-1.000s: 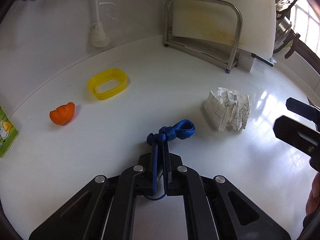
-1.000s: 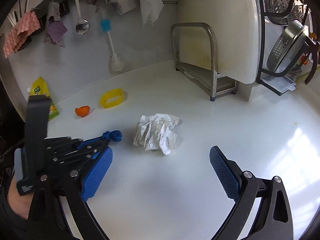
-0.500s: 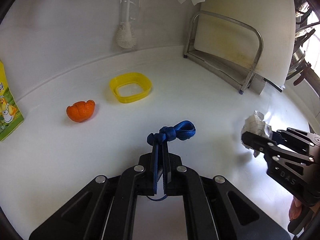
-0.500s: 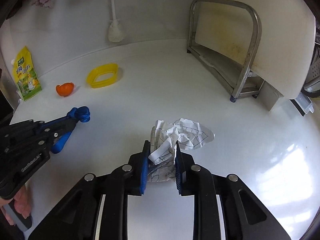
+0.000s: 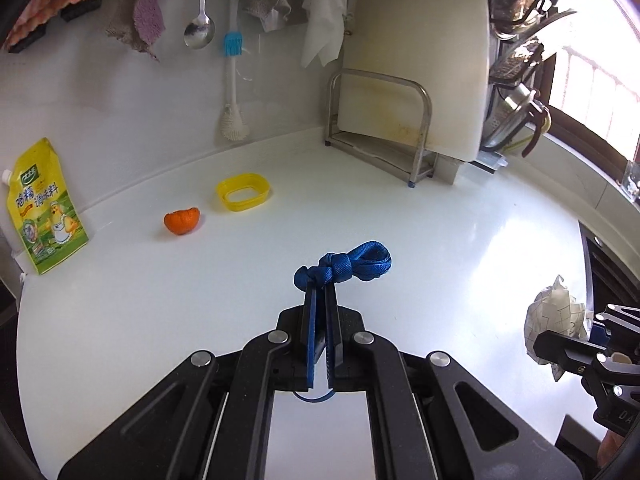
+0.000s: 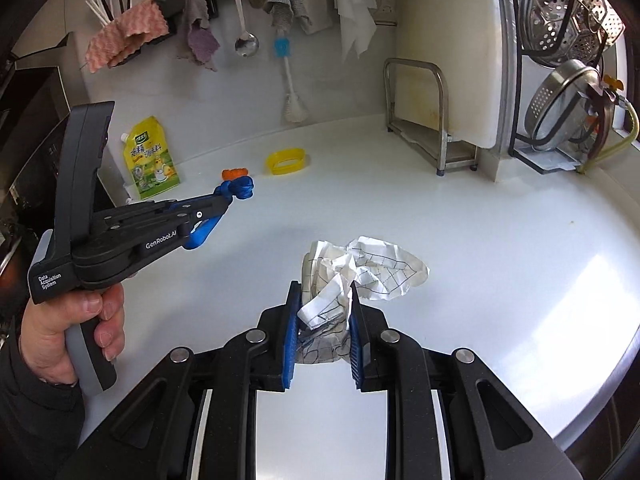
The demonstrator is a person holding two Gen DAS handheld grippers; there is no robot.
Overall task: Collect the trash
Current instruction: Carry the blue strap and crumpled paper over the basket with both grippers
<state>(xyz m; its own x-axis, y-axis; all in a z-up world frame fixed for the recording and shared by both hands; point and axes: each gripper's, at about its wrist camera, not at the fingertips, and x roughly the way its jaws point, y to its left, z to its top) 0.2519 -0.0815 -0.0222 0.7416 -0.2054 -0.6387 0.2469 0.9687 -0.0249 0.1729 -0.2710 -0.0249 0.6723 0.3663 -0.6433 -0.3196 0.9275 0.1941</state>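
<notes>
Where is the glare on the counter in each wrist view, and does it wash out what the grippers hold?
Left wrist view: window glare on the counter at right, clear of the blue strap. Right wrist view: glare far right; the crumpled paper stays legible, grid lines sharp. Fisheye bends the counter edge in both.

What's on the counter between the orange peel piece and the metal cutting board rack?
In the left wrist view, a yellow oval plastic ring lies between the orange peel piece and the metal cutting board rack; otherwise that stretch of white counter is bare.
</notes>
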